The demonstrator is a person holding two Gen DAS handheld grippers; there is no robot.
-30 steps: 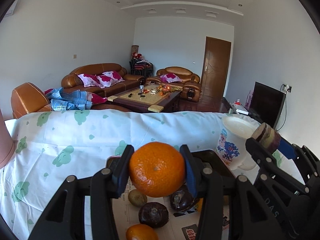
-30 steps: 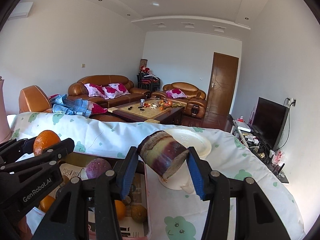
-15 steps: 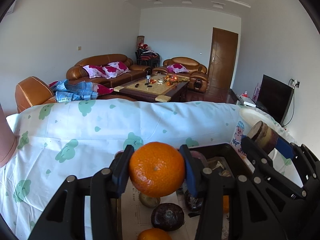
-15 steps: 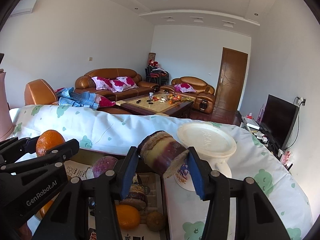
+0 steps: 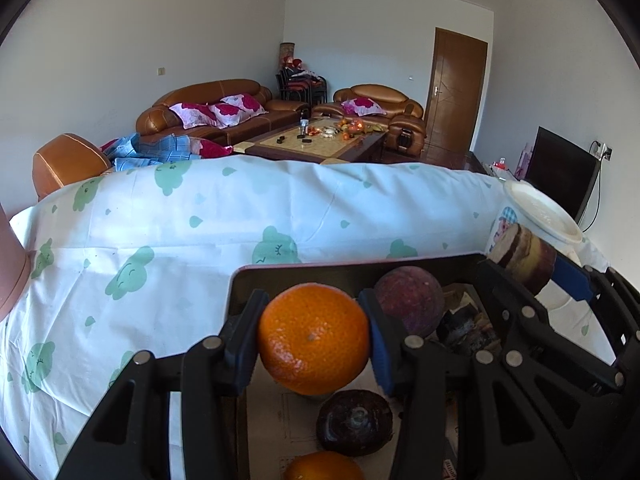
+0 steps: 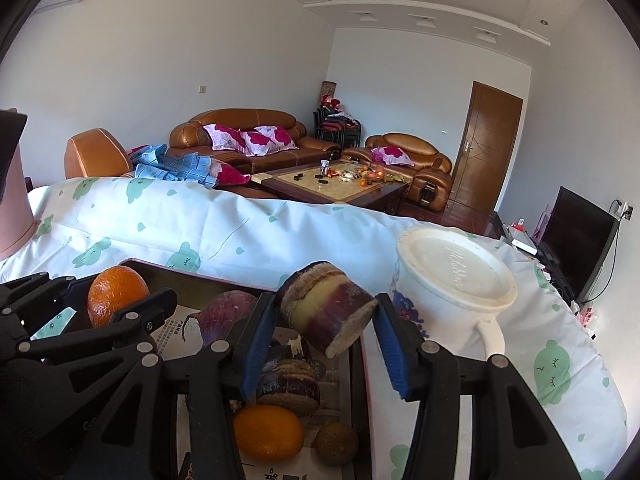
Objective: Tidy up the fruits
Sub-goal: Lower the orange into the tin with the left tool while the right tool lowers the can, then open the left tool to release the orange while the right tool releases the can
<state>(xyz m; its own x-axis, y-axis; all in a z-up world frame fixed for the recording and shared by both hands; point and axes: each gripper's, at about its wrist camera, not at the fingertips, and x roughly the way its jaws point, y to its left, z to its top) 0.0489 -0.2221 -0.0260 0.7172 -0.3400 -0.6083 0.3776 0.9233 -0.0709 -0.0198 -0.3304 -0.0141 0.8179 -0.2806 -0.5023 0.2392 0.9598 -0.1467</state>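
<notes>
Left gripper (image 5: 314, 340) is clamped on an orange (image 5: 313, 338), both pads pressed against its sides, held above the near-left part of the tray (image 5: 360, 270). Skin is bright, pebbled, with a small stem dot facing the camera. In the right wrist view the same orange (image 6: 116, 294) shows at far left, over the tray's left end.

Tray is dark, shallow, lined with printed paper (image 6: 176, 328), and sits on a white tablecloth (image 5: 200, 232) with green cloud prints. Contents, left to right in the right wrist view: a purple round fruit (image 6: 224, 316) toward the back, a sugarcane chunk (image 6: 288, 384) lying in the middle, a second orange (image 6: 268, 432) at the front, and a small brown kiwi (image 6: 334, 442) just beside it on the right. The left wrist view also shows a dark brown round fruit (image 5: 354, 422) under the held orange.

Right gripper (image 6: 326, 320) is closed on a second sugarcane piece (image 6: 324, 308), tilted, cut end facing down-right. Rind is purple with yellow banding; cut face is pale and fibrous. It hangs over the tray's right edge, near the mug.

White mug (image 6: 448, 292) stands just right of the tray, with a flat lid (image 6: 456, 272) on top, handle toward the camera, and a cartoon print on its side.
</notes>
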